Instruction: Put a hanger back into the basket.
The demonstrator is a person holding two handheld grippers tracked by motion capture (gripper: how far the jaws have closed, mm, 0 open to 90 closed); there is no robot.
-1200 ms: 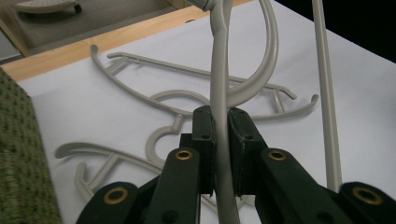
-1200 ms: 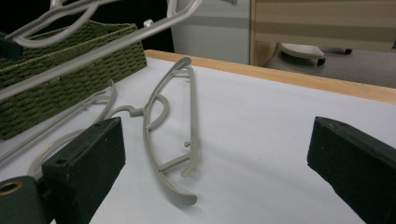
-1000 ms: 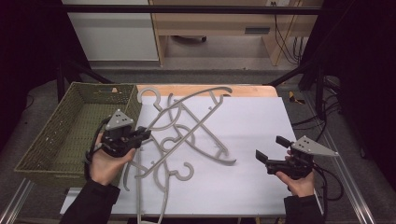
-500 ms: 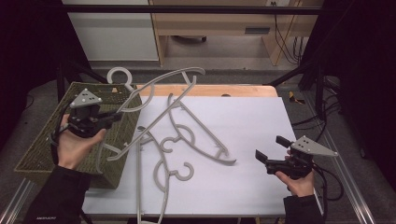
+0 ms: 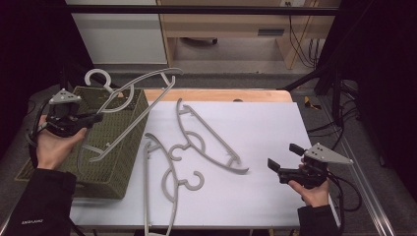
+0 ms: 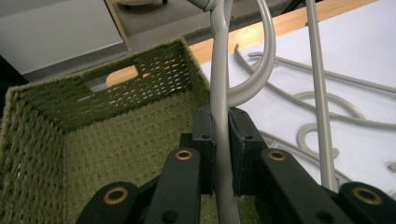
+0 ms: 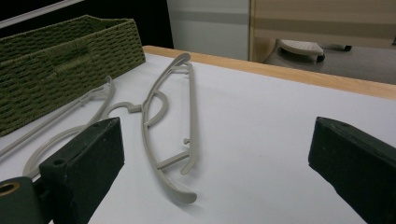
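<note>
Left gripper (image 5: 93, 118) is clamped on a grey hanger (image 5: 129, 105); in the left gripper view the jaws pinch the hanger's bar (image 6: 220, 140) squarely, with the green woven basket (image 6: 93, 154) directly beneath. Change against the frames from a second and half a second ago: the gripper starts over the table's left part among the tangled hangers, then travels left and up; now the held hanger hangs clear of the pile, its lower end over the basket (image 5: 113, 162), hook up and tilted toward the far edge. Judgement: the lift-and-carry is done; what is left for this piece is lowering it in and letting go. The long bar may catch the basket rim.

Centre: two hangers (image 5: 209, 140) lie on the white table (image 5: 275, 123), hooks overlapping, untouched across all three frames. A third piece (image 5: 146, 196) runs off the near edge.

Right gripper (image 5: 279, 167) rests low at the table's right, jaws wide apart and empty, position unchanged; its view looks across at the nearest hanger (image 7: 170, 116).
</note>
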